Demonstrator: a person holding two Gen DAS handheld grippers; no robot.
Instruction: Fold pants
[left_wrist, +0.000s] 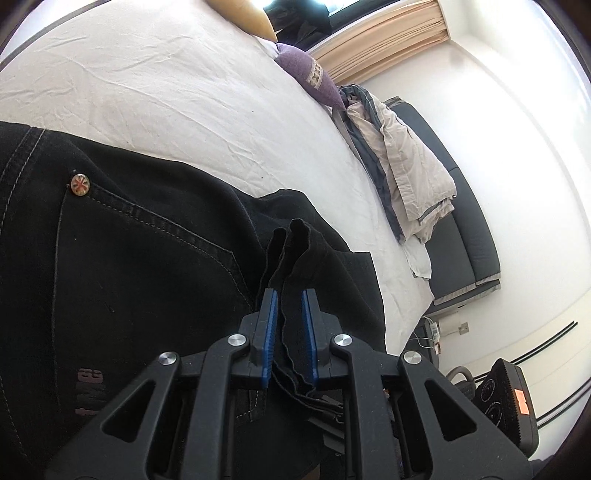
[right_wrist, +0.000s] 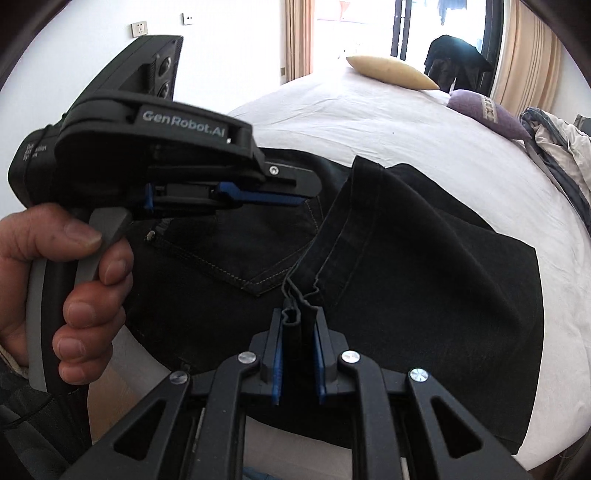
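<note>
Blue-padded fingers of my left gripper (left_wrist: 290, 295) are clamped on a bunched hem of the black pants (left_wrist: 129, 258), at 6 o'clock in its view. My right gripper (right_wrist: 298, 317) is likewise clamped on a folded hem edge of the pants (right_wrist: 424, 258). They lie spread on the white bed (right_wrist: 369, 122), leg folded over the seat. At 9 o'clock, my left hand (right_wrist: 66, 295) holds its gripper's handle.

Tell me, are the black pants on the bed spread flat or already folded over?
Partly folded. The leg hem lies doubled back over the seat of the pants, and both the left gripper and right gripper pinch bunched hem fabric.
</note>
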